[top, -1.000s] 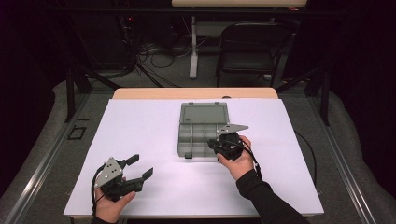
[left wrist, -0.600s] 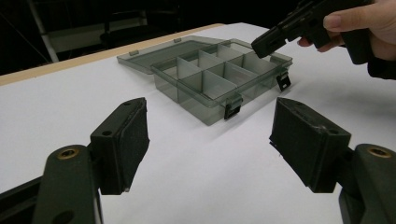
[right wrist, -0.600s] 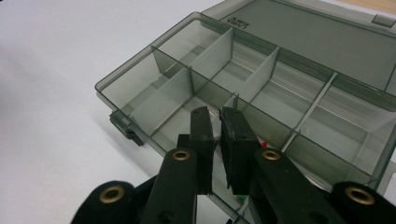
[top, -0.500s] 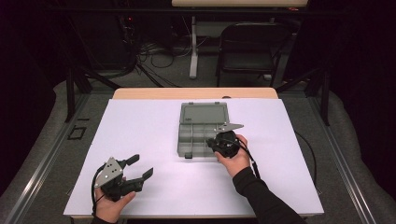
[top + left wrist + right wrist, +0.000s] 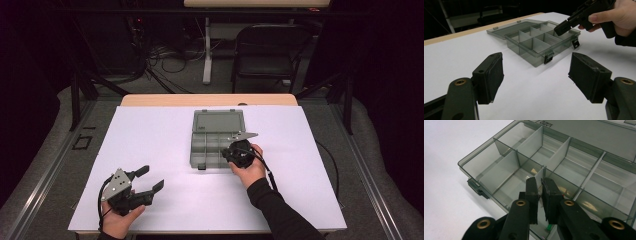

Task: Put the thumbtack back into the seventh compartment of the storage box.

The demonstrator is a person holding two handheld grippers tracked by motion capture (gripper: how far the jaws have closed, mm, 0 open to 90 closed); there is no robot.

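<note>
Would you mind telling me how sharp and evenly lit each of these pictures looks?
High view: white table bright, surroundings nearly black. Left gripper view: organizer box sharp, soft shadow beside it. Right gripper view: right gripper crisp, glare patches on the box floor.

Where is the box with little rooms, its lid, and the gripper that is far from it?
box [image 5: 212, 150], high view, a divider.
lid [image 5: 219, 121], high view, its flat middle.
left gripper [image 5: 150, 181], high view, between its open jaws.
</note>
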